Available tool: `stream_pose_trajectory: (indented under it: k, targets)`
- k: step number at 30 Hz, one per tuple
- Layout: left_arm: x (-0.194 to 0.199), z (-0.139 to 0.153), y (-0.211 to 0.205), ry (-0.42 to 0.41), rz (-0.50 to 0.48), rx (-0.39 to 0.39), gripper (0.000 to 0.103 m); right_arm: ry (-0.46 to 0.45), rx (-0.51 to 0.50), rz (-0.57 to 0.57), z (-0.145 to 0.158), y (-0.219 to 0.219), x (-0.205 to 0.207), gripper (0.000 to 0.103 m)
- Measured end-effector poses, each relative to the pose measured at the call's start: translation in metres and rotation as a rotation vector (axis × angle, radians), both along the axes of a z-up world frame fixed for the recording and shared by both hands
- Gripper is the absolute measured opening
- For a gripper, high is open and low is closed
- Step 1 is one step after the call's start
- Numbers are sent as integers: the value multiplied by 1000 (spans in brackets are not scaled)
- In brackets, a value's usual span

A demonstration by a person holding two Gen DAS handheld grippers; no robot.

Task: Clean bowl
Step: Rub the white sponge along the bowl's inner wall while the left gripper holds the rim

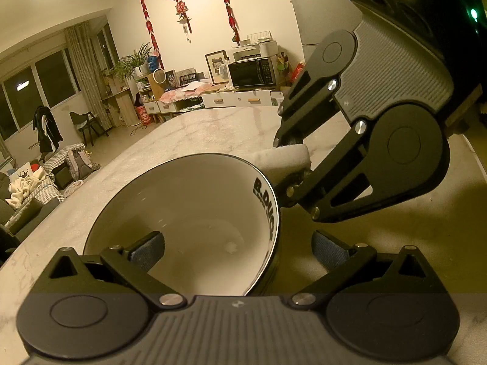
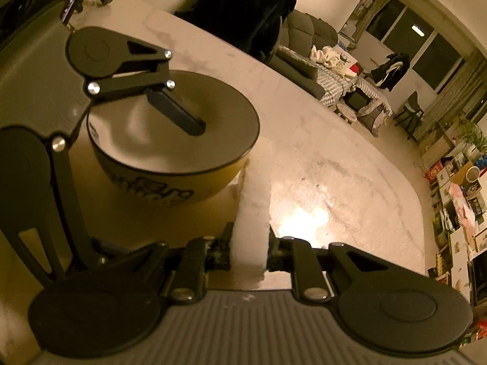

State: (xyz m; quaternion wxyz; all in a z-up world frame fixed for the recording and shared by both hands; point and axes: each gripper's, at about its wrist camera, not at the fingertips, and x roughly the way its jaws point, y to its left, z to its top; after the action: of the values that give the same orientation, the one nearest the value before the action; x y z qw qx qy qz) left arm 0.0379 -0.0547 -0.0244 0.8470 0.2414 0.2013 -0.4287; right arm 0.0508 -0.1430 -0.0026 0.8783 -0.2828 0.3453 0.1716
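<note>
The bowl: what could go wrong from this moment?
The left gripper straddles the bowl wall with fingers open, so the bowl may slide on the smooth table when wiped. The white sponge, pinched in the right gripper, sits outside the rim and could push the bowl sideways.

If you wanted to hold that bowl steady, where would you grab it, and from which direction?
Probably by the rim, from above. The bowl stands upright and open on the table, so its thin wall offers an edge to straddle. The left tool already has one finger inside and one outside, near the lettering. The right tool holds a white sponge.
</note>
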Motion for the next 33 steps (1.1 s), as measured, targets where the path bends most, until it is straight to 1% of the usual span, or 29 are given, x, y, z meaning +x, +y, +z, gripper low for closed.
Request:
stream_pose_trajectory:
  k: [4, 6, 33]
  targets:
    - [0, 0, 0, 0, 0, 0, 103, -24, 11, 8, 8, 1, -2, 18]
    - [0, 0, 0, 0, 0, 0, 103, -20, 18, 8, 9, 1, -2, 18]
    - [1, 0, -1, 0, 0, 0, 103, -14, 42, -1, 5, 2, -1, 18]
